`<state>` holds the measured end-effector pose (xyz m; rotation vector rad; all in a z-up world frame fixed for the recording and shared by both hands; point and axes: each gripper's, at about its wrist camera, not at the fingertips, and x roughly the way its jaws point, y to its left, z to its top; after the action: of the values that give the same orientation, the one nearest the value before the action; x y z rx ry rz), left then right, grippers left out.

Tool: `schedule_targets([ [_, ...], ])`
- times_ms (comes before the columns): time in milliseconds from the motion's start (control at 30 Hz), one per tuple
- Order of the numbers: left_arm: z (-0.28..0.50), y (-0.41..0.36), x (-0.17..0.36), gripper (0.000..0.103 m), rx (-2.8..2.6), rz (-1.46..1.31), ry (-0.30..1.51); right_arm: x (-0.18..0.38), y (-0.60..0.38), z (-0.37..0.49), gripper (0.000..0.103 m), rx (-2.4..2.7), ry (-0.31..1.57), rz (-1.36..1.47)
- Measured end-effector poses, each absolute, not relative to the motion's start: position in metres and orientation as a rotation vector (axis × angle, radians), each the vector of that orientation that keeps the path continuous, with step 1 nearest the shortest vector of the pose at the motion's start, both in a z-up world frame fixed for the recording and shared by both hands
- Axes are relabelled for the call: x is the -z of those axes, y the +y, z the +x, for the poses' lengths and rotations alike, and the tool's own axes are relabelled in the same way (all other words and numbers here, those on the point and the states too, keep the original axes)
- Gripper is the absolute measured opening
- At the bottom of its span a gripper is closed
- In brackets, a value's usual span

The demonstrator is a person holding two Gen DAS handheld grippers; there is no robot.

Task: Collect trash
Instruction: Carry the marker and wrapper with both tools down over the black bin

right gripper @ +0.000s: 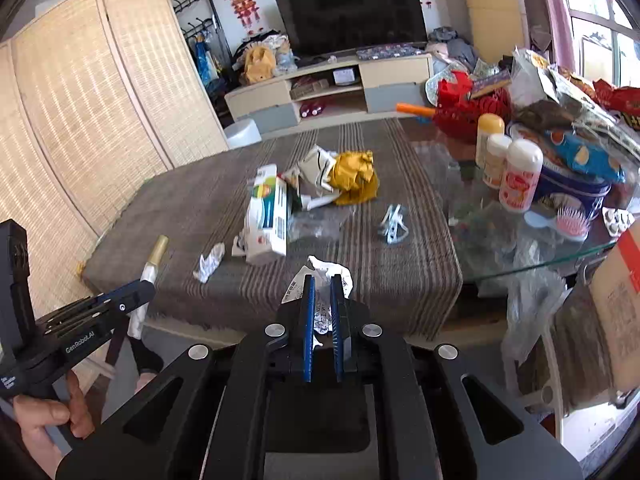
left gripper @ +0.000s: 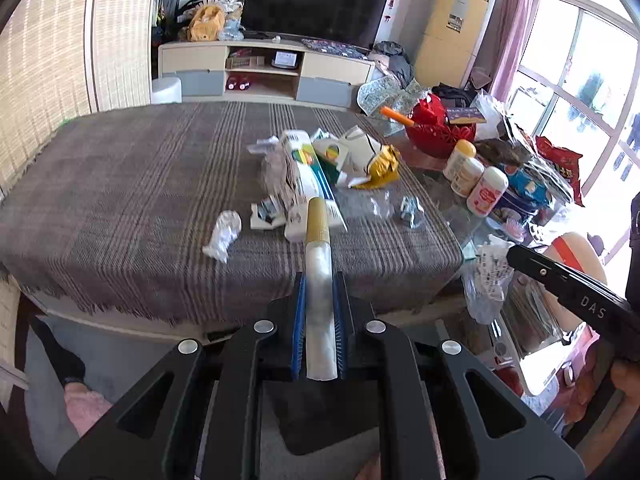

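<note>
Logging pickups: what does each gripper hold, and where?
Left gripper: a tube, pinched along its white end. Right gripper: crumpled printed plastic, by its bunched middle.

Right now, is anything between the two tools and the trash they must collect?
No. The left tool is shut on a stick-shaped wrapper, and the right tool is shut on a crumpled paper. No bin is visible.

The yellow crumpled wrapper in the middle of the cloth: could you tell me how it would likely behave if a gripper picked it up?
The yellow crumpled wrapper looks like thin foil or film, so probably very light. Its creases suggest it would crush rather than resist the pads. It leans against the white torn packaging, which may shift with it.
</note>
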<state>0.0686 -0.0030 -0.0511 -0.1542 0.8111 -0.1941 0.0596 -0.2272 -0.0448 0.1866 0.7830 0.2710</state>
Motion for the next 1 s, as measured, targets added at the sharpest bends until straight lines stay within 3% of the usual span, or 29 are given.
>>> schedule_targets([
  [567,0.046,-0.042,0.220,0.012,0.263,-0.182,1.082,0.200,-0.198,0.055,0.010,-0.302,1.068,0.200],
  [1000,0.066,-0.043,0.303,0.012,0.300,-0.189,1.257,0.268,-0.188,0.087,0.013,-0.300,1.235,0.232],
])
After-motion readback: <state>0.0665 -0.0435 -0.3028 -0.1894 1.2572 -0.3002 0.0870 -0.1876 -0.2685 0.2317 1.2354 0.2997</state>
